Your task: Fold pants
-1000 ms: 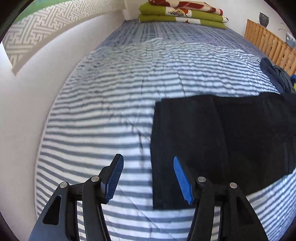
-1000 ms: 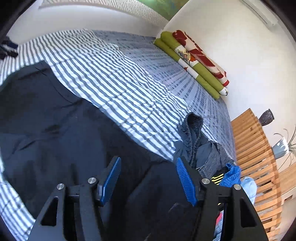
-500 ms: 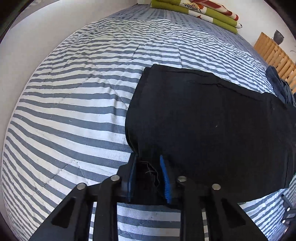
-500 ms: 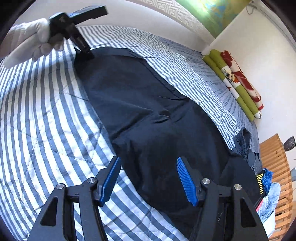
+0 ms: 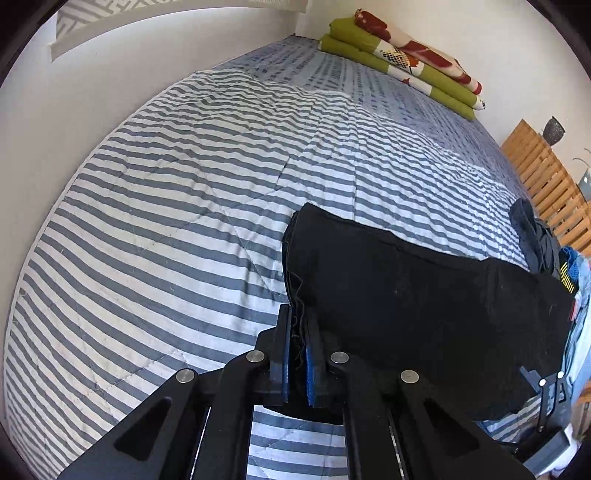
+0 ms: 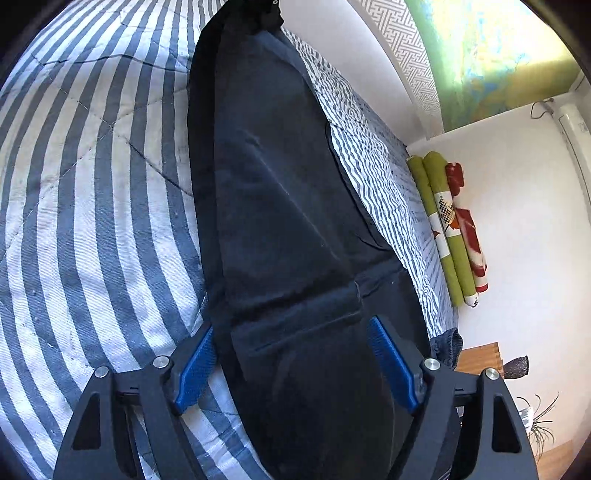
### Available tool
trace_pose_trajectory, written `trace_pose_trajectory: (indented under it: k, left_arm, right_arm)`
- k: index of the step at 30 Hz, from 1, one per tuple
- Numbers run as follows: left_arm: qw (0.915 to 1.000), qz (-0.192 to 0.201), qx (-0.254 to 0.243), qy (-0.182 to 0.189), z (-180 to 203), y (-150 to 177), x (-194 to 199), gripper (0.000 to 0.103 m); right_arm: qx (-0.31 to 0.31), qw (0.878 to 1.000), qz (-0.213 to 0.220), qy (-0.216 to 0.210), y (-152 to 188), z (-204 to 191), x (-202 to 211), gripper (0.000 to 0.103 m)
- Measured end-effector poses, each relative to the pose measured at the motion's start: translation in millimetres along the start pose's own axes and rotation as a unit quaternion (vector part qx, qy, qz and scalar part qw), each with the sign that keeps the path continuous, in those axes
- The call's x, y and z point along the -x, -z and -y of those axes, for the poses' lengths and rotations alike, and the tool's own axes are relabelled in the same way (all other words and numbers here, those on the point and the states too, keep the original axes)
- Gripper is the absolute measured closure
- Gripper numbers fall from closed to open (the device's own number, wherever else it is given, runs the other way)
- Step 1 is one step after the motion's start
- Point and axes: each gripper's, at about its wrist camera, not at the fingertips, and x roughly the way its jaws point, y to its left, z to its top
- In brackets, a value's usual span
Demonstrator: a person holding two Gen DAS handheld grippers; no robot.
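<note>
Black pants (image 5: 413, 295) lie stretched across the striped bed cover (image 5: 184, 206). My left gripper (image 5: 297, 354) is shut on the frayed leg hem, which is lifted a little off the cover. In the right wrist view the pants (image 6: 280, 206) run away from me toward the far end, where the left gripper (image 6: 267, 14) holds them. My right gripper (image 6: 295, 363) straddles the waistband end. Its jaws are opening, and its blue pads (image 6: 197, 363) stand wide on either side of the cloth without pressing on it.
A folded green and red blanket (image 5: 402, 62) lies at the head of the bed by the white wall. A pile of dark and blue clothes (image 5: 535, 236) sits at the bed's right edge, beside a wooden slatted frame (image 5: 546, 184) and a dark vase (image 5: 553, 130).
My left gripper closed on the leg hem and raised it slightly. My right gripper swung down over the waistband end, rolled, and its jaws spread wider.
</note>
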Motion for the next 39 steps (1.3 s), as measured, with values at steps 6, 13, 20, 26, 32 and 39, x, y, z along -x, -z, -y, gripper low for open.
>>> trace_pose_trajectory:
  k: [6, 13, 20, 26, 32, 39]
  left_arm:
    - [0.9997, 0.001, -0.022, -0.012, 4.9, 1.1, 13.3, 0.098]
    - [0.9998, -0.01, -0.014, -0.006, -13.4, 38.6, 27.2, 0.098]
    - [0.9988, -0.035, -0.025, -0.022, -53.0, 141.8, 64.6, 0.098]
    - [0.997, -0.052, 0.003, -0.056, -107.0, 217.1, 90.4, 0.097]
    - [0.9988, -0.03, 0.013, -0.035, -117.5, 202.5, 97.6, 0.042]
    - [0.9966, -0.051, 0.034, -0.055, -118.5, 152.5, 34.5, 0.036]
  right_arm:
    - [0.029, 0.998, -0.048, -0.018, 3.5, -0.3, -14.6, 0.091]
    - [-0.038, 0.996, -0.038, -0.065, 8.7, 24.7, 10.7, 0.099]
    - [-0.046, 0.991, -0.011, -0.128, 15.8, 17.7, 82.2, 0.1]
    - [-0.014, 0.982, 0.032, -0.187, 5.6, -49.0, 138.1, 0.1]
    - [0.0, 0.977, 0.034, -0.211, 12.4, -78.6, 142.0, 0.077]
    - [-0.192, 0.955, 0.04, -0.22, 80.8, 4.1, 171.6, 0.05]
